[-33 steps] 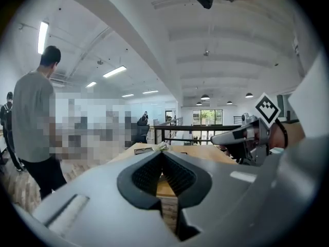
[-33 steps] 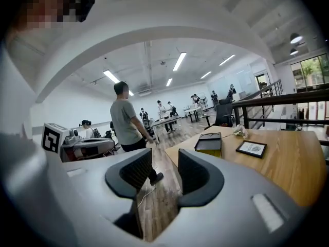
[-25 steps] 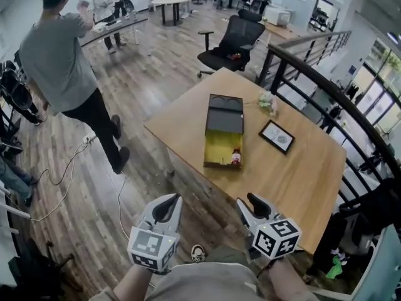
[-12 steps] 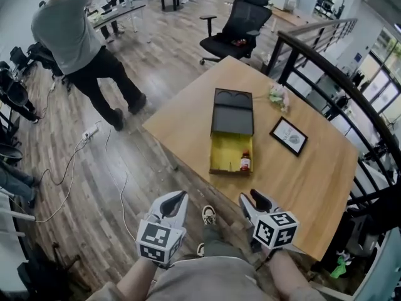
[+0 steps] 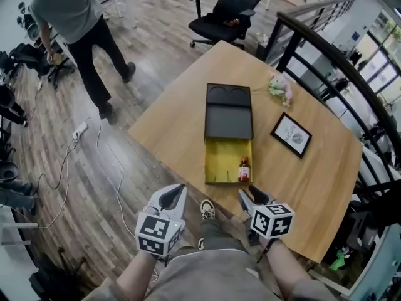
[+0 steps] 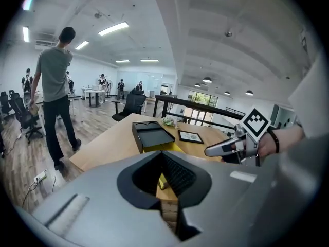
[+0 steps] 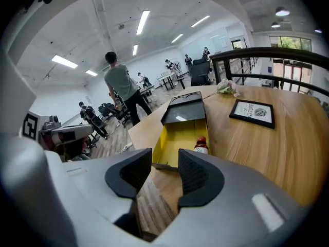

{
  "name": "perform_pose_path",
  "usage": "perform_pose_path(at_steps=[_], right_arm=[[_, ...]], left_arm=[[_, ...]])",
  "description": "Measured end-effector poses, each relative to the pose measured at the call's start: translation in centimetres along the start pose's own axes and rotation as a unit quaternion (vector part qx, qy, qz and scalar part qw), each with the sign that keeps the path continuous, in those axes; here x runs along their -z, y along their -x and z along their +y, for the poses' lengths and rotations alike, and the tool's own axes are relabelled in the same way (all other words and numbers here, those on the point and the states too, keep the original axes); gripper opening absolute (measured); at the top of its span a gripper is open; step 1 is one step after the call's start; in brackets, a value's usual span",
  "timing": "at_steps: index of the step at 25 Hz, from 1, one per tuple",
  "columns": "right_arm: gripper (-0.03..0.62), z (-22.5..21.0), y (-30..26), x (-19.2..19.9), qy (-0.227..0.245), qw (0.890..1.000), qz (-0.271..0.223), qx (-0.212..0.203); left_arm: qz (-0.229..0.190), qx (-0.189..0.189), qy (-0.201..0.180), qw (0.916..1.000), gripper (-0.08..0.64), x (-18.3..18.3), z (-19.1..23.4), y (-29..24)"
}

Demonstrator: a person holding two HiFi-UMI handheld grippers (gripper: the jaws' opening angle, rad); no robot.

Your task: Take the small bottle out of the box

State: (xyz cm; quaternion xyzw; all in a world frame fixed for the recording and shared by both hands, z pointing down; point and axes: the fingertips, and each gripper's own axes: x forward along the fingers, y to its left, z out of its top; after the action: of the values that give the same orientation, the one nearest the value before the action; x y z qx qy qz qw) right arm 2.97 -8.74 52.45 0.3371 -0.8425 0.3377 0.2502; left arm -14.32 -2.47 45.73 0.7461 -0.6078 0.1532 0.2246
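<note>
An open box (image 5: 217, 163) with a yellow inside and a black lid (image 5: 229, 111) folded back lies on the wooden table (image 5: 175, 115). The small bottle (image 5: 244, 170), red-capped, stands in the box's near right corner; the right gripper view shows this bottle (image 7: 201, 145) just past the jaws. My left gripper (image 5: 176, 195) hangs off the table's near edge, left of the box, its jaws a narrow gap apart and empty. My right gripper (image 5: 247, 197) is at the table's edge just short of the bottle, open, with nothing between its pads. Both point at the box (image 6: 154, 137).
A framed picture (image 5: 291, 134) and a small bunch of flowers (image 5: 280, 88) lie right of the box. A black railing (image 5: 332, 61) runs behind the table, with an office chair (image 5: 227, 17) at its far end. A person (image 5: 75, 17) stands on the floor at left, near a power strip (image 5: 79, 130).
Both grippers have come forward and lower, up to the table's near edge, and the box now lies much closer. The person at left has walked further away to the left.
</note>
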Motion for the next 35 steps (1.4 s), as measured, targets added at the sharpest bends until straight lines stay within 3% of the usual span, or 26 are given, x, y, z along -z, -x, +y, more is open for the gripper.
perform_pose_path(at_steps=[11, 15, 26, 31, 35], right_arm=[[0.143, -6.7, -8.5, 0.6, -0.04, 0.996, 0.08, 0.03], [0.143, -8.3, -10.3, 0.4, -0.034, 0.993, 0.102, 0.043], [0.146, -9.4, -12.2, 1.2, -0.009, 0.984, 0.135, 0.117], [0.162, -9.1, -13.2, 1.2, -0.031, 0.978, 0.159, 0.131], [0.201, -8.3, -14.5, 1.4, -0.022, 0.972, 0.185, 0.144]], left_arm=[[0.069, 0.018, 0.034, 0.9969, 0.0, 1.5, 2.4, -8.9], [0.083, 0.019, 0.048, 0.9952, 0.0, 1.5, 3.7, -11.2], [0.123, 0.065, 0.009, 0.9903, 0.0, 1.4, 5.9, -14.9], [0.138, 0.118, -0.026, 0.9831, 0.0, 0.9, 6.9, -16.6], [0.149, 0.148, -0.05, 0.9763, 0.0, 0.6, 8.4, -17.4]])
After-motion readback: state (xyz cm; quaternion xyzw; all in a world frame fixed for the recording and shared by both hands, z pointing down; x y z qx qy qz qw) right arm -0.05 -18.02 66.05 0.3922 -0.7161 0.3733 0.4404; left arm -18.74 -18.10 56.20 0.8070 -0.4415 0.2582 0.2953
